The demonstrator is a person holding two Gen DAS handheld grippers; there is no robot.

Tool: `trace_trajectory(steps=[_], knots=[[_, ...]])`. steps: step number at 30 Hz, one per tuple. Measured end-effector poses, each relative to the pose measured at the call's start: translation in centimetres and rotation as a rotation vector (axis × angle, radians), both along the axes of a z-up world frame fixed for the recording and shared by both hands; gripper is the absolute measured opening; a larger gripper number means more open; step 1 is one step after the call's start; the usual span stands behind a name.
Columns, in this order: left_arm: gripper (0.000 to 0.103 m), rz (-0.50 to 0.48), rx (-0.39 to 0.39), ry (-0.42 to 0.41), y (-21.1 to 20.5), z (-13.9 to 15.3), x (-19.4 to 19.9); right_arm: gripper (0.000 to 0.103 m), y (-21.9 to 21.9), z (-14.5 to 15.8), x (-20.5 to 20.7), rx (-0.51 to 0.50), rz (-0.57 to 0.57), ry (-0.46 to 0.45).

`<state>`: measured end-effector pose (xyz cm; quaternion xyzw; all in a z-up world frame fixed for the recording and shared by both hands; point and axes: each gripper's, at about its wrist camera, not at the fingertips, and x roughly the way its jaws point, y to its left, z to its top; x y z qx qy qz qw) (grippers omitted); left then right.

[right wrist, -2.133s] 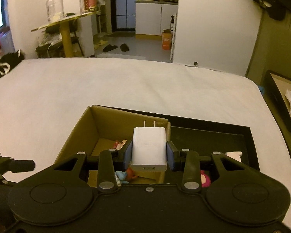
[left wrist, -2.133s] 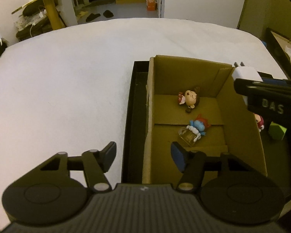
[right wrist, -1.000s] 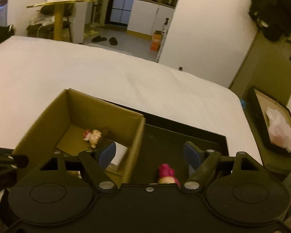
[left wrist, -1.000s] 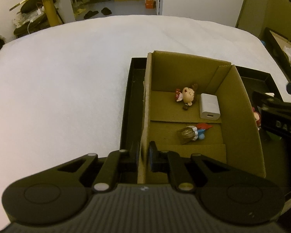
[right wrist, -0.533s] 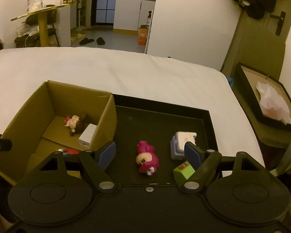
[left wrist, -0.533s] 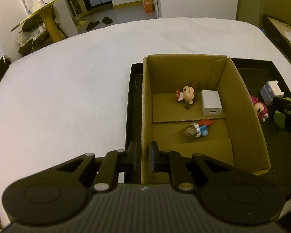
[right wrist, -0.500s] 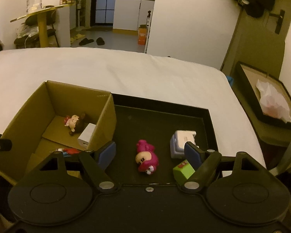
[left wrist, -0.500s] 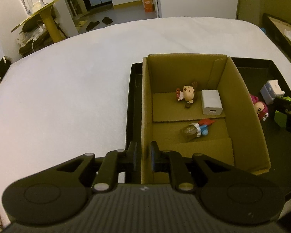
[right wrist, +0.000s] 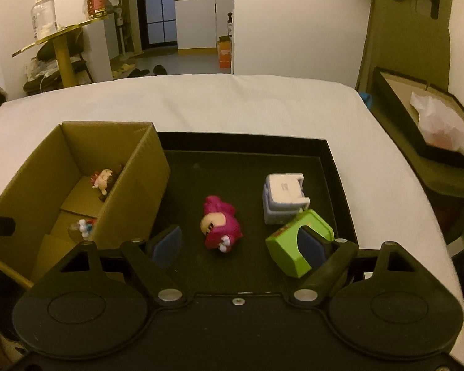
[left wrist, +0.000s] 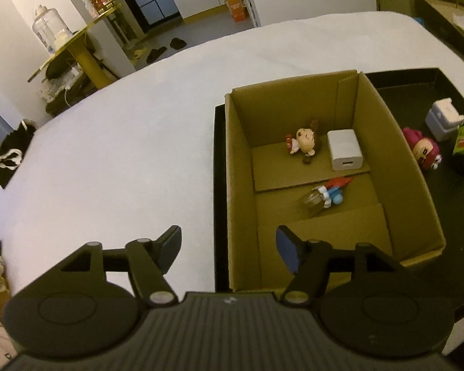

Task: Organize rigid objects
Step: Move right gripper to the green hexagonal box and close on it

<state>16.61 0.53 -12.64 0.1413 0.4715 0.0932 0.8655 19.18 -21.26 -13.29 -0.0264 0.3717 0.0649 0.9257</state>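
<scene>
A cardboard box (left wrist: 241, 167) stands in the left part of a black tray (right wrist: 244, 160). Inside it lie a white charger (left wrist: 345, 150), a brown-haired doll (left wrist: 304, 140) and a blue and red figure (left wrist: 328, 194). On the tray floor lie a pink figure (right wrist: 221, 224), a grey-white block (right wrist: 283, 199) and a green block (right wrist: 294, 247). My left gripper (left wrist: 229, 247) is open, astride the box's near left wall. My right gripper (right wrist: 239, 244) is open and empty, low over the tray, with the pink figure just ahead between its fingers.
The tray sits on a white bed (left wrist: 123, 160). A second dark tray with white paper (right wrist: 433, 123) lies off the bed's right side. A yellow side table (right wrist: 62, 46) with jars stands at the back left.
My right gripper dropped the white charger into the box, opened and moved right over the tray. My left gripper closed on the box's wall, then opened again just now.
</scene>
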Motion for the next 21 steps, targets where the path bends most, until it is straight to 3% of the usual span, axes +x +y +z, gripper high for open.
trace_trajectory(steps=[9,15,21], knots=[[0.069,-0.017,0.101,-0.004,-1.4,0.0,-0.1,0.082,-2.6,-1.1,0.5,0.176,-0.071,0.040],[0.070,-0.017,0.136,-0.016,-2.4,-0.1,0.5,0.082,-3.5,-1.9,1.4,0.166,-0.106,0.036],[0.071,0.005,0.146,-0.021,-2.4,-0.3,1.0,0.081,-5.9,-2.8,2.7,0.248,-0.197,0.034]])
